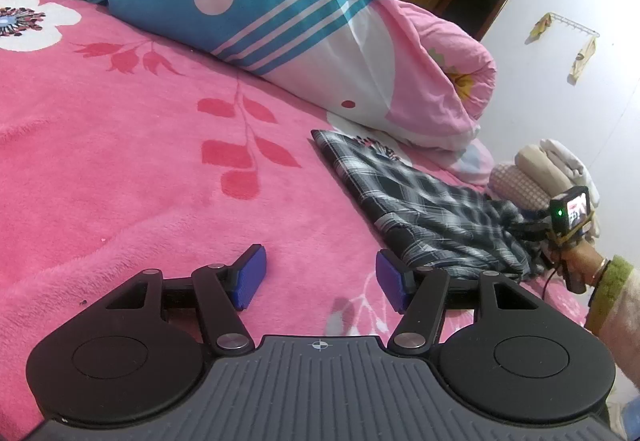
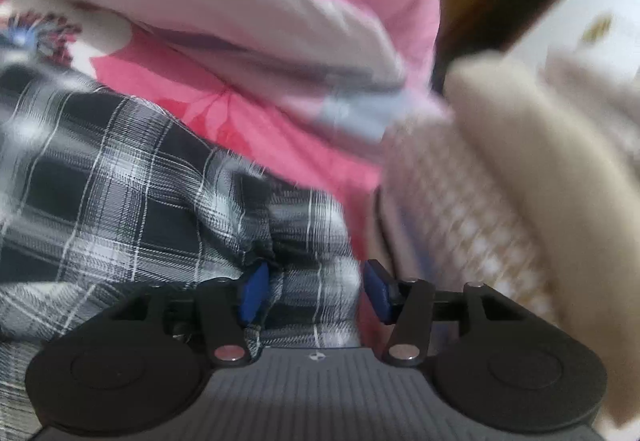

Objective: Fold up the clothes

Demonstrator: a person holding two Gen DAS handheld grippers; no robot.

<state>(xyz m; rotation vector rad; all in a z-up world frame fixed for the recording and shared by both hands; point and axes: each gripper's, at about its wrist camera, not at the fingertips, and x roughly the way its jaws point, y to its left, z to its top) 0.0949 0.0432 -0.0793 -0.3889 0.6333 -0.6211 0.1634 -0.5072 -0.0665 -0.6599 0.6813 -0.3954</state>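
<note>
— Plaid garment [image 1: 432, 209], black and white, lies on the pink bedspread [image 1: 132, 145], just below the rolled quilt [image 1: 248, 1].

— And the grippers?

— Left gripper [image 1: 319, 281] hovers over bare bedspread, jaws spread, empty. Right gripper [image 2: 316, 291] has its jaws apart with plaid cloth bunched between them; folded cream clothes [image 2: 520, 161] sit beside it.

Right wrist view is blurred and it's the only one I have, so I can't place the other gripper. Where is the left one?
Observer: The left gripper hangs open and empty over the pink blanket, just left of the plaid garment.
Operator: How does the garment lie further out?
Observer: Mostly flat, as a long strip. Its far corner reaches towards the rolled quilt.
</note>
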